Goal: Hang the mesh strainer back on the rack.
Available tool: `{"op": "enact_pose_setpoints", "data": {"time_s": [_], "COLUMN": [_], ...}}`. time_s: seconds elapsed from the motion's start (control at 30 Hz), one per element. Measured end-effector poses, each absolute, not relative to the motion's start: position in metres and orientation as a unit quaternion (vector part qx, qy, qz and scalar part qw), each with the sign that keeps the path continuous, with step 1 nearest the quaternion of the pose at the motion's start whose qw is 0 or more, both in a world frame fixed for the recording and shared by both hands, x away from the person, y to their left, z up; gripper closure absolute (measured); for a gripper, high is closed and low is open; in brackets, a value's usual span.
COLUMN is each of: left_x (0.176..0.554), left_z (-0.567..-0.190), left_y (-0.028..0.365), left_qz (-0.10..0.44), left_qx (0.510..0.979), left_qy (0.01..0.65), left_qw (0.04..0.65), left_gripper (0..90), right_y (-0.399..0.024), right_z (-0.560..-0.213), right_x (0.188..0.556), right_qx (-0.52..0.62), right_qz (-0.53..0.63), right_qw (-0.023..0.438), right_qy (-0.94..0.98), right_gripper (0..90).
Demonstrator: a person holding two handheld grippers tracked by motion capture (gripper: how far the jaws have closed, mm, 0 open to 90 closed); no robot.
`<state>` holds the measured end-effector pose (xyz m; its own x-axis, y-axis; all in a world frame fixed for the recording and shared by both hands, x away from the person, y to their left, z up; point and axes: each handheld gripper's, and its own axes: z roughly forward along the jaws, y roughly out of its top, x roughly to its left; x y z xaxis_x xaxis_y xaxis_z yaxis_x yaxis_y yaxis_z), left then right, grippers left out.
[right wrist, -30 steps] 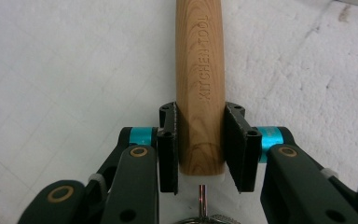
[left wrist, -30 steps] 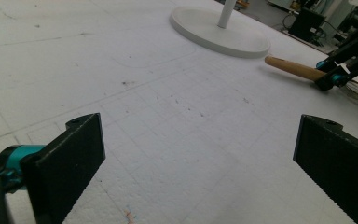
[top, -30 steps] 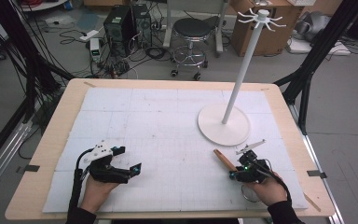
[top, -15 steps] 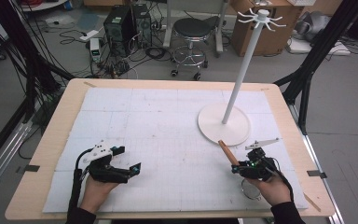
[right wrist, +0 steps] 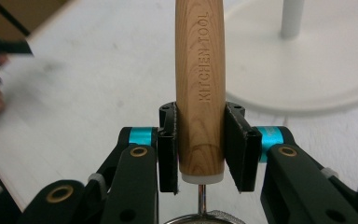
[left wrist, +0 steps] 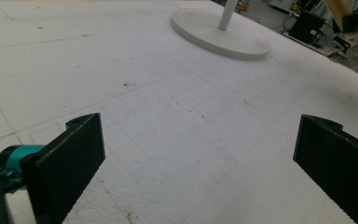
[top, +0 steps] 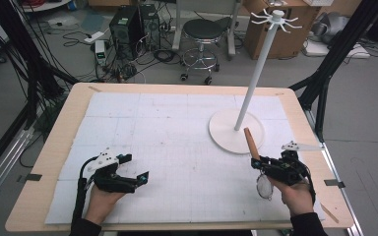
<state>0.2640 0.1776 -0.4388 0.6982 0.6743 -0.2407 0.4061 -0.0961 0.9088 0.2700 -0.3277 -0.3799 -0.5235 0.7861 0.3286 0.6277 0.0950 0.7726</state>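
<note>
The right gripper (top: 267, 167), at the desk's (top: 59, 147) near right, pinches a small wire-mesh strainer (top: 264, 186) by its wooden handle (right wrist: 200, 88), whose long axis tilts up and away toward the white hanging stand (top: 236, 130) just beyond; the mesh hangs nearside. The left gripper (top: 133, 169) rests near left, jaws spread, empty, well apart

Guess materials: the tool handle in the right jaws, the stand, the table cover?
Tool handle: wood, smooth matte, going by its grain and the engraved "KITCHEN TOOL"; a thin metal-looking shaft leaves its white end cap. The right hand-held gripper is clamped on it. Stand: white, smooth, possibly painted metal or plastic; the look leaves it open. Table cover: white, pebbly, foam-like sheet with faint grid lines and scuffs.
</note>
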Motion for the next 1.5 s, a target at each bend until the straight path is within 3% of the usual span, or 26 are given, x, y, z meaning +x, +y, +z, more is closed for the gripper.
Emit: {"op": "enact_pose_setpoints", "data": {"time_s": [1.5], "left_x": [0.264], "left_z": [-0.438], "left_y": [0.183], "left_qz": [0.121], "left_qx": [0.722], "left_qy": [0.375], "left_qw": [0.569], "left_gripper": [2.7], "right_y": [-0.328], "right_z": [-0.325], "right_x": [0.284], "right_qx": [0.460], "right_qz": [0.636], "right_qw": [0.107], "right_qy": [0.610], "right_gripper": [68.7]}}
